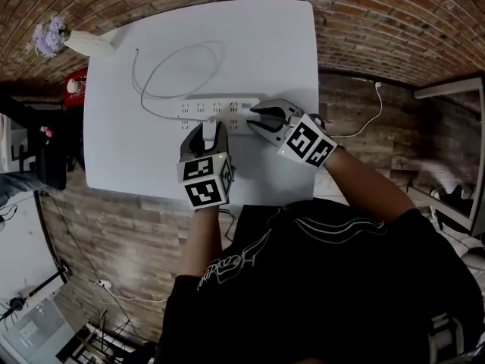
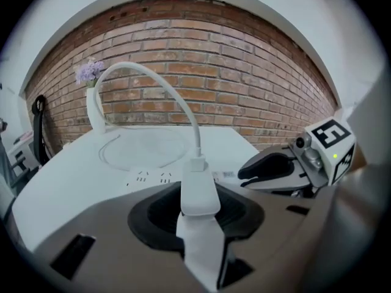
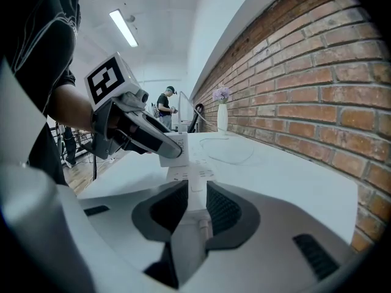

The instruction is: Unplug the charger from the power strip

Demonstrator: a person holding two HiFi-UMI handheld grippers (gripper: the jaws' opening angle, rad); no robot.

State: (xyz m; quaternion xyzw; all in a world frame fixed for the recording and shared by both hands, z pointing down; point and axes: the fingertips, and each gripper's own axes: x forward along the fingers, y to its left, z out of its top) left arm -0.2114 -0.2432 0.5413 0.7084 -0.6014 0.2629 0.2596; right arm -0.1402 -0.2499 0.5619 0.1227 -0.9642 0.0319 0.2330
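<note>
**Inspection: charger in the left jaws, strip held by the right**

We find the left gripper [image 1: 205,133] closed on the white charger [image 2: 198,191]. In the left gripper view its jaws press on the charger's two sides and stand only as far apart as the body is wide. A white cable [image 2: 165,87] rises from the top of the charger in a high arc. We cannot trace where it comes down.

The charger sits at the power strip [image 1: 198,109], near the middle of its length. Its underside is covered by the jaws in every view. We therefore cannot tell whether its pins are seated in the socket or lifted clear.

The right gripper [image 1: 261,120] is closed on the right end of the strip. In the right gripper view the strip runs out between the two dark pads, which bear on its long edges. The end of the strip lies under the jaws and is hidden.

The strip lies on the white table [image 1: 250,44], with a loop of thin white wire [image 1: 178,70] beyond it. In the head view the grippers cover the near edge of the strip. A white vase [image 1: 87,44] of pale flowers [image 1: 48,36] stands at the table's far left corner, against the brick wall [image 2: 232,78]. A person [image 3: 165,105] stands far off in the right gripper view, too small to make out.
</note>
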